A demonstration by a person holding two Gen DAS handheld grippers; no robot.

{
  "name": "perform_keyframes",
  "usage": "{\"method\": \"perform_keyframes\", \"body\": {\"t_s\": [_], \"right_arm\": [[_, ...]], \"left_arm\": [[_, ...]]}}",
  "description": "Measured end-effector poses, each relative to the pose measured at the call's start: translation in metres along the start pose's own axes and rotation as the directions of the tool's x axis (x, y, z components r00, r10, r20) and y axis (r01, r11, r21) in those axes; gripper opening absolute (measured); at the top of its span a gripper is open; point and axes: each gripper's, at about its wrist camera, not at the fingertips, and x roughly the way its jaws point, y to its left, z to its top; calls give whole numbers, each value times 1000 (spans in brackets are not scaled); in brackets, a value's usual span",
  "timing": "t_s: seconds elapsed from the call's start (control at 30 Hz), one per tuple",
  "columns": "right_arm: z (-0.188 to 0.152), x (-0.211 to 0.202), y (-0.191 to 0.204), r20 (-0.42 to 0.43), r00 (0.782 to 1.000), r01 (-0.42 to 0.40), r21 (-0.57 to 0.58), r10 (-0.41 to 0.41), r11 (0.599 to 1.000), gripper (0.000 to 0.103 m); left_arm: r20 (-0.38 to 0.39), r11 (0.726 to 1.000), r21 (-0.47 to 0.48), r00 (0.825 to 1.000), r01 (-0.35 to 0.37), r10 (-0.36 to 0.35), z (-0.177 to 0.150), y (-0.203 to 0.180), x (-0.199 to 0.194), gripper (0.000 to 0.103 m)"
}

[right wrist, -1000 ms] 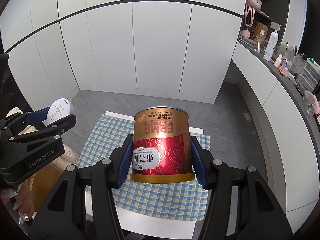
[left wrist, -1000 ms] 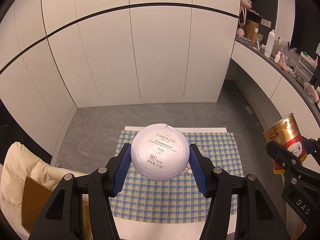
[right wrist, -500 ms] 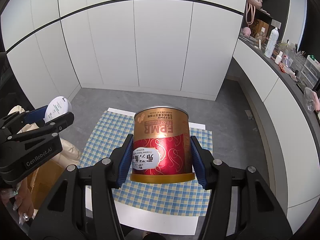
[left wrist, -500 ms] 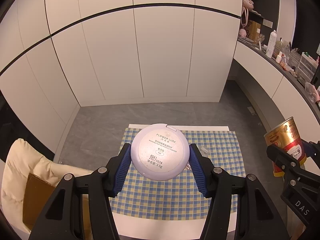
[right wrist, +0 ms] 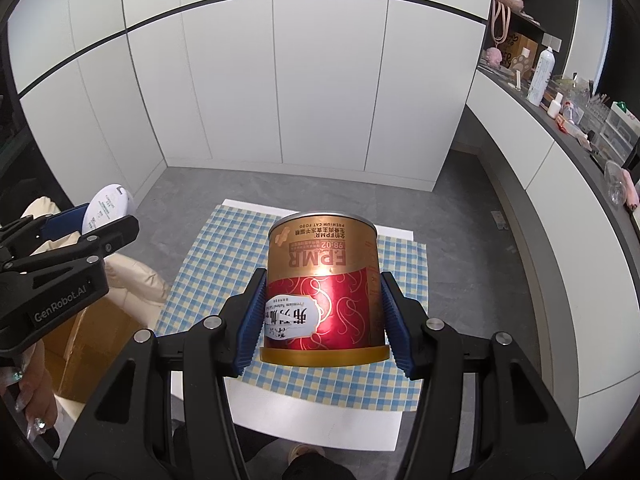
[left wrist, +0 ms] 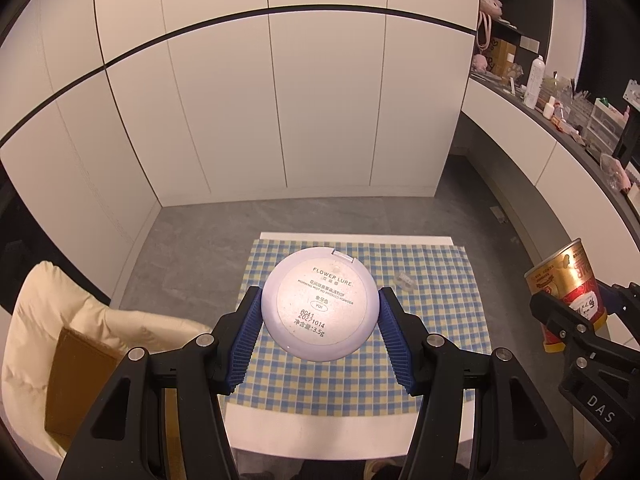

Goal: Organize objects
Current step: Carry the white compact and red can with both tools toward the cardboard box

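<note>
White floor-to-ceiling cabinet doors (left wrist: 280,112) and a grey floor (left wrist: 200,248) frame a small white bench (left wrist: 352,237) spread with a blue-and-yellow checked cloth (left wrist: 440,320). Above the cloth, the left gripper (left wrist: 320,322) has its blue-padded jaws closed on the edges of a round white powder compact (left wrist: 320,306), held clear of the bench with its printed underside toward the camera. The right gripper (right wrist: 322,312) clamps its jaws against the sides of a red-and-gold cat food can (right wrist: 324,288), carried upside down and likewise off the cloth. In the left wrist view the can appears at the right edge, beside the bench; in the right wrist view the compact shows at the far left. A small clear object (left wrist: 404,281) lies on the cloth beyond the compact. A cream cushion (left wrist: 40,312) and a brown cardboard box (left wrist: 76,376) sit left of the bench, while a dark countertop (right wrist: 536,110) along the right wall carries bottles and clutter.
</note>
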Motion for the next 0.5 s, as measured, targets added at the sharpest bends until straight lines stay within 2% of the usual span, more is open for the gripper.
{"method": "perform_keyframes", "body": {"t_s": [0.17,0.4,0.5], "right_arm": [[-24,-18,5,1,1000,-5,5,5,1000,56],[-63,-37,11,-19,1000,-18,23,19,1000,56],[-80,-44,10,-36,999,-21,31,22,999,56]], "left_arm": [[-4,1000,1,1000,6,-6,-21,2,-14,58],[32,999,30,999,-12,11,-59,2,-45,58],[26,1000,19,1000,14,-14,-73,6,-56,58]]}}
